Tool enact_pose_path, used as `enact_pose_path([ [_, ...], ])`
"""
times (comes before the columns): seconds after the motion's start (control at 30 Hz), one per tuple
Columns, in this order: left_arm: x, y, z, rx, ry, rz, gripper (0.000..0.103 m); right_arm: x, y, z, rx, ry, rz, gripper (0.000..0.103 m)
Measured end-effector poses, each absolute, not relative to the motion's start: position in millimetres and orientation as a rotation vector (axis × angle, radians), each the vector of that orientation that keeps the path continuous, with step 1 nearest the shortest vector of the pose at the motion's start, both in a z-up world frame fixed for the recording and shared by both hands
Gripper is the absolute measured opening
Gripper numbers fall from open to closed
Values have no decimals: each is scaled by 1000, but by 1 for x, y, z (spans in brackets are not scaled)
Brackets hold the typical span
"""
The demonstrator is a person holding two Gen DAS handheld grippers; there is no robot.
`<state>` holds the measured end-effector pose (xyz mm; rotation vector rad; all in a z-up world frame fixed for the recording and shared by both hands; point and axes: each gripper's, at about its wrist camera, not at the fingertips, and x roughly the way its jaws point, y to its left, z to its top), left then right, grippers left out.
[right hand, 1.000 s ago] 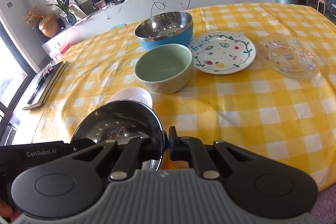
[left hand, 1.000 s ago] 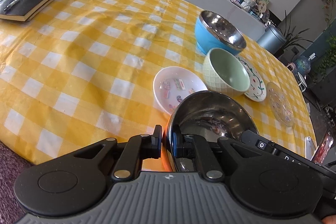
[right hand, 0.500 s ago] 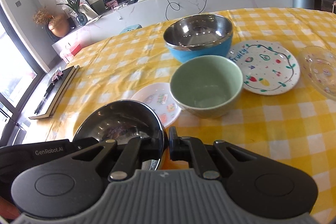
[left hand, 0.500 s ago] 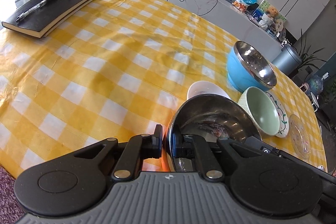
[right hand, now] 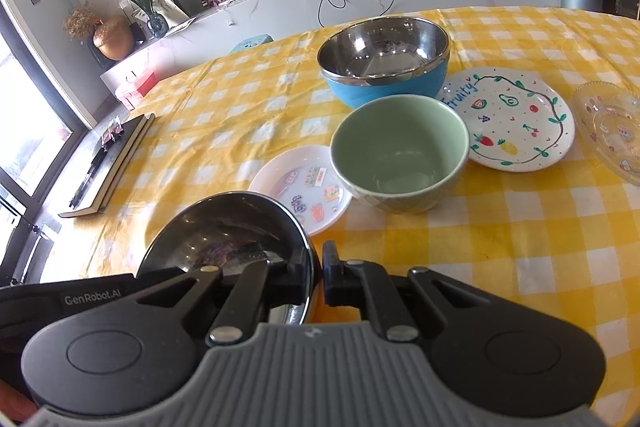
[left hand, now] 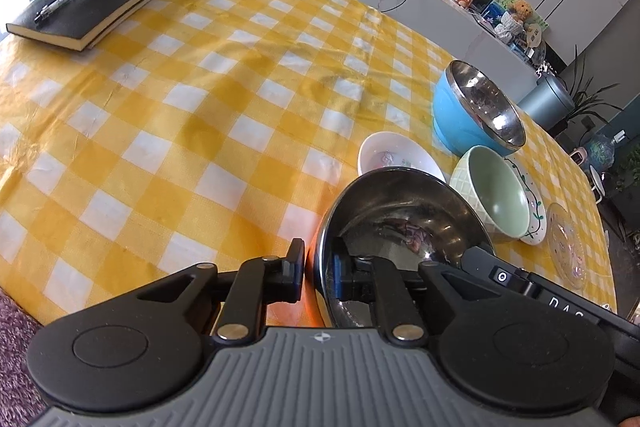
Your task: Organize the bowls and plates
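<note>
A steel bowl (left hand: 400, 211) (right hand: 228, 227) with an orange outside sits low at the table's near edge, in front of the small white sticker plate (right hand: 304, 183). My left gripper (left hand: 318, 273) straddles its left rim; its jaws are opening and a thin gap shows beside the rim. My right gripper (right hand: 320, 275) pinches the right rim, its jaws just starting to open. Behind stand a green bowl (right hand: 400, 147), a blue steel-lined bowl (right hand: 384, 83), a "Fruity" plate (right hand: 516, 123) and a glass plate (right hand: 612, 123).
A black notebook (left hand: 96, 3) with a pen lies at the far left of the yellow checked tablecloth (left hand: 208, 115). A wide stretch of cloth lies between it and the dishes. The table edge runs just below the grippers.
Both grippers carried the steel bowl leftward, so the other dishes now sit further right in both views. The left jaws have spread slightly off the rim.
</note>
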<state>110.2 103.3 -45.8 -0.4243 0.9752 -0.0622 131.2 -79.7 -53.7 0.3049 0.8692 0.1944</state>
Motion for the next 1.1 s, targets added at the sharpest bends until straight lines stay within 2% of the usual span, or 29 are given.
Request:
enact_pose_path([
  [0.07, 106, 103, -44, -407, 956, -51, 32, 129, -81, -53, 312, 865, 197, 9],
  [0.13, 102, 102, -41, -393, 939, -39, 39, 126, -83, -51, 302, 855, 190, 16],
  [0.17, 100, 102, -39, -393, 930, -40, 43, 124, -84, -50, 302, 848, 189, 27],
  [0.2, 98, 102, -37, -392, 923, -41, 46, 121, -85, -47, 302, 838, 190, 31],
  [0.3, 93, 99, -25, -368, 880, -39, 51, 112, -86, -40, 288, 812, 196, 32],
  [0.43, 83, 91, -6, -315, 812, -30, 54, 100, -90, -26, 269, 758, 201, 38],
  [0.67, 77, 74, 10, -271, 772, -70, 57, 81, -106, -6, 272, 667, 181, 62],
  [0.9, 79, 53, 13, -234, 769, -121, 57, 71, -124, 1, 298, 605, 128, 63],
  [1.07, 87, 40, 16, -206, 772, -154, 57, 75, -130, -1, 276, 613, 89, 67],
  [1.1, 90, 37, 17, -195, 772, -158, 57, 77, -131, -1, 268, 622, 76, 71],
])
